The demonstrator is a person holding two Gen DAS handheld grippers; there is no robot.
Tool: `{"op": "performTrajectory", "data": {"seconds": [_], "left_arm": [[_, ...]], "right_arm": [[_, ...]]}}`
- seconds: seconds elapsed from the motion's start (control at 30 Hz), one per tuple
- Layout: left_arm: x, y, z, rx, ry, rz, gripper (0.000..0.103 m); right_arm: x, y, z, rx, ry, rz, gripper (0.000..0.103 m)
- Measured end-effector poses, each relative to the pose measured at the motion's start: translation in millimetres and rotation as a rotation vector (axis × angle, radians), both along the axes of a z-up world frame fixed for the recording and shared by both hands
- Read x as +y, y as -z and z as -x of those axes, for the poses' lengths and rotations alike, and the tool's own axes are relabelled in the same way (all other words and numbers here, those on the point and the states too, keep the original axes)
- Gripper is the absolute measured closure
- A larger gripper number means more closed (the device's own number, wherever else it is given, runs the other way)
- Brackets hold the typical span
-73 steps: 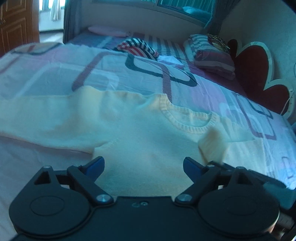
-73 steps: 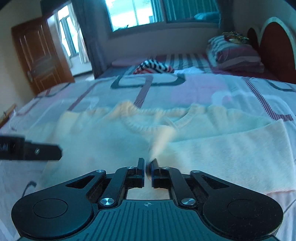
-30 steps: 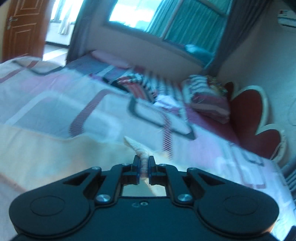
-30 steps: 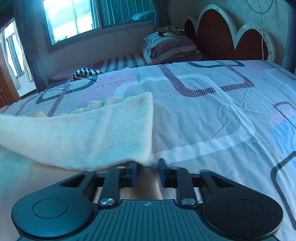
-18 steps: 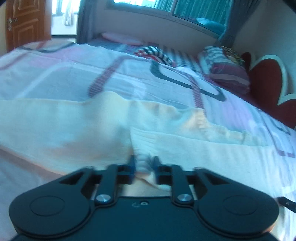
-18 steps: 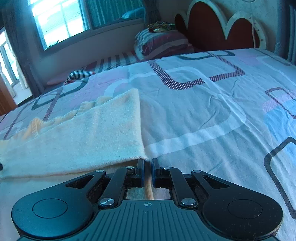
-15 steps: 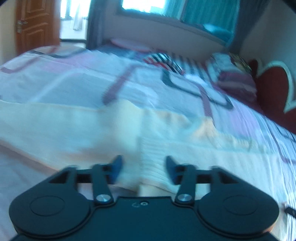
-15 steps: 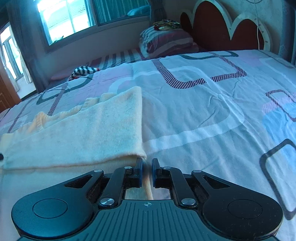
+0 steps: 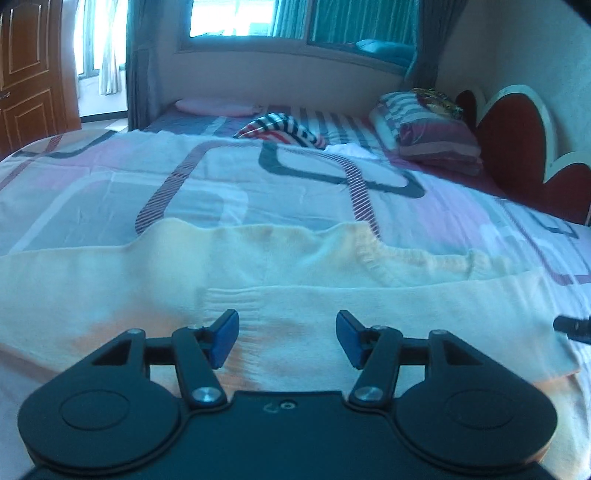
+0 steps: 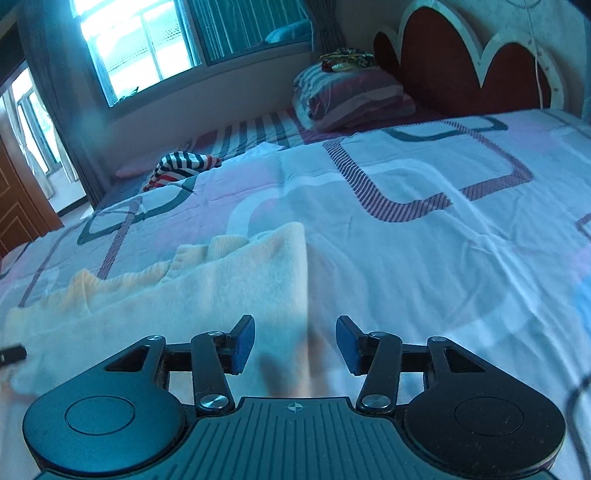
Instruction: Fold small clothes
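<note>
Your left gripper (image 9: 286, 338) and right gripper (image 10: 295, 343) have just opened, empty, over the yellow sweater (image 9: 295, 266), which lies long from left to right.

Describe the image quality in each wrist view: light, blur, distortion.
Left wrist view: the window is blown out, everything carries a blue cast, fisheye bends the edges, and the sweater is soft. Right wrist view: the window glares, the sweater is smeared, and the corners are dark.

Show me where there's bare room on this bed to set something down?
Bare sheet lies right of the cream sweater, up to the headboard. More lies between the sweater and the striped garment. The stacked pillows crowd the corner.
</note>
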State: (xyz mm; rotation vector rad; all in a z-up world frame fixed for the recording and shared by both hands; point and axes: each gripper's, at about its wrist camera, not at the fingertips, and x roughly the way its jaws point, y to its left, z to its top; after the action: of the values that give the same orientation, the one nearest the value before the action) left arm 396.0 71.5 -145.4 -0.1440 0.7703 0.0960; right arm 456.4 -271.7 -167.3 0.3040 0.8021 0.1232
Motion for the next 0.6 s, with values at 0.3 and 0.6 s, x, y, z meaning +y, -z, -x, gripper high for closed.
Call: {"op": "performTrajectory", "data": {"seconds": [0.3,0.6], "left_arm": [[3.1,12.9,-7.6,0.022,-0.025,-0.005,0.042],[2.8,4.3,-5.4,0.028,-0.031,0.000,0.033]], "right_arm": [[-5.1,13.7,-50.7,0.040,0.062,-0.113,0.097],[-0.3,-1.9,-31.5,-0.030,0.089,0.060,0.094]]}}
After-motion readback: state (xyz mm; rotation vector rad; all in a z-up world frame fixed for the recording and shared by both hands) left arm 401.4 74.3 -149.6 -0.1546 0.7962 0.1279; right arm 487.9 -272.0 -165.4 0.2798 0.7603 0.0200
